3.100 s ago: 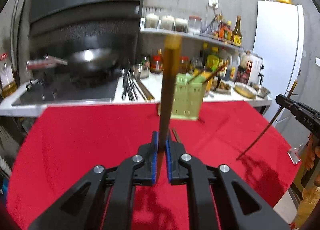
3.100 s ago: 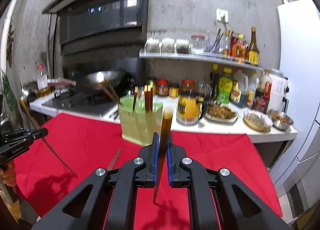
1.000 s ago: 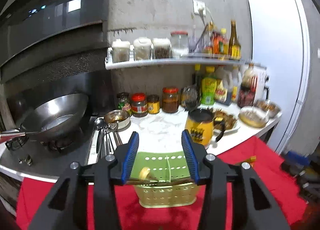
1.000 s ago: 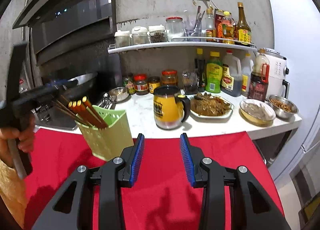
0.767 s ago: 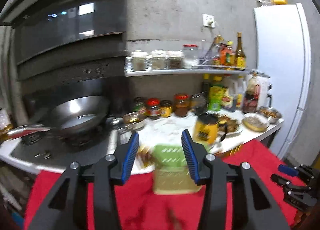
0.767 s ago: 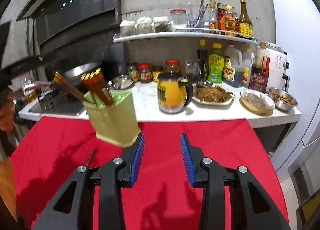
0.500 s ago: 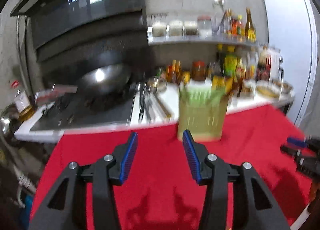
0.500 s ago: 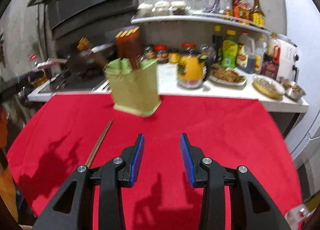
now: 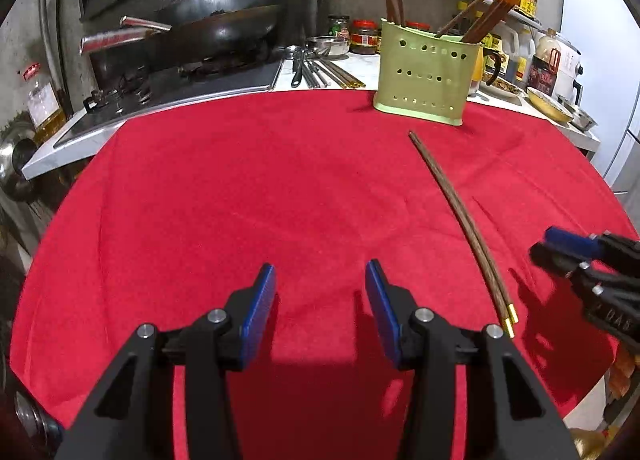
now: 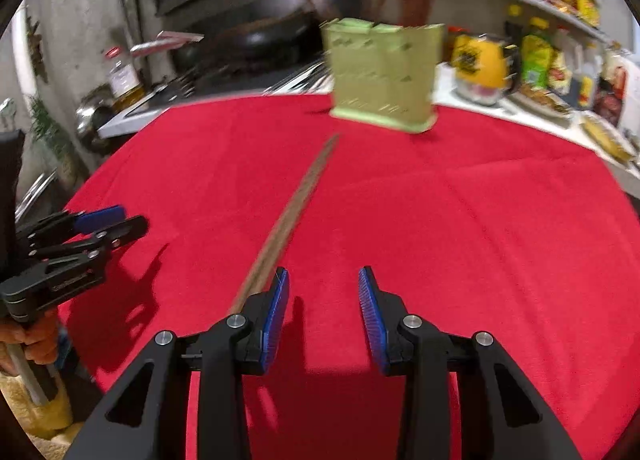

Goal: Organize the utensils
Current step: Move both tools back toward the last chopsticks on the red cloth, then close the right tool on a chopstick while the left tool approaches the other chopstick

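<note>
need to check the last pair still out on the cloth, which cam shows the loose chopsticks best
The left wrist view: the loose chopsticks lie sharp and whole on the red cloth, from thin tips to gold-capped ends. In the right wrist view they are motion-blurred, and their near end is hidden behind the right hand-held gripper.

No legible text on labels or bottles.

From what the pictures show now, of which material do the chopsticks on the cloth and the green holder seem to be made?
Chopsticks on the cloth: probably dark wood, matte with streaky grain, and shiny gold tips that look like metal caps. Green holder: likely plastic, one even pale green, smooth moulded walls with punched round holes.
</note>
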The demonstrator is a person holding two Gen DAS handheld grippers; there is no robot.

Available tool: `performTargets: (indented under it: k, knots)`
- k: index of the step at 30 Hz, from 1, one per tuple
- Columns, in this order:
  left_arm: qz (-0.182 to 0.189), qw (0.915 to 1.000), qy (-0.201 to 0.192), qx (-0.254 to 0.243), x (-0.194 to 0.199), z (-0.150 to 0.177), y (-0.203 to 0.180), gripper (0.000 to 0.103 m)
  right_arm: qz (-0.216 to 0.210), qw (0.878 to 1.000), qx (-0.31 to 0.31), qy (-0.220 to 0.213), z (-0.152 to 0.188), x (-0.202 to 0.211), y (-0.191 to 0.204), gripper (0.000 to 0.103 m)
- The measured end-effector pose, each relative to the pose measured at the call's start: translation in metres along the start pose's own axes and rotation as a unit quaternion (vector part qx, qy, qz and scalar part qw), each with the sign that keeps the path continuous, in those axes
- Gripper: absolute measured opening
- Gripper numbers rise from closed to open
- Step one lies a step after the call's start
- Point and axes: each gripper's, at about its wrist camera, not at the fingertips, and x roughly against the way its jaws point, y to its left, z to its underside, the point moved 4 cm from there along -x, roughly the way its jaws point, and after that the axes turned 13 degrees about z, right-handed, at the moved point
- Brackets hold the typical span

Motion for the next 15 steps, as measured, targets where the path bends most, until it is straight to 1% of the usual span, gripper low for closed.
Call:
performTargets:
  k: [1, 2, 8, 15]
  knots:
    - [0.002, 1.0, -0.002, 0.001, 0.0, 0.0, 0.0, 0.046, 0.0, 1.0, 0.004, 0.001, -0.001, -0.001, 0.004, 0.015]
    - [0.003, 1.0, -0.004, 0.003, 0.0, 0.0, 0.001, 0.046, -0.005, 1.0, 0.008, 0.002, -0.002, -0.002, 0.008, 0.014]
    - [0.004, 0.9999, -0.005, 0.009, -0.006, -0.003, 0.008, 0.046, -0.016, 1.0, 0.013, 0.005, -0.012, -0.009, 0.024, 0.013]
    - [0.012, 0.9998, -0.002, 0.015, -0.011, -0.002, 0.011, 0.046, -0.005, 1.0, 0.019, 0.019, -0.014, -0.025, 0.031, 0.013]
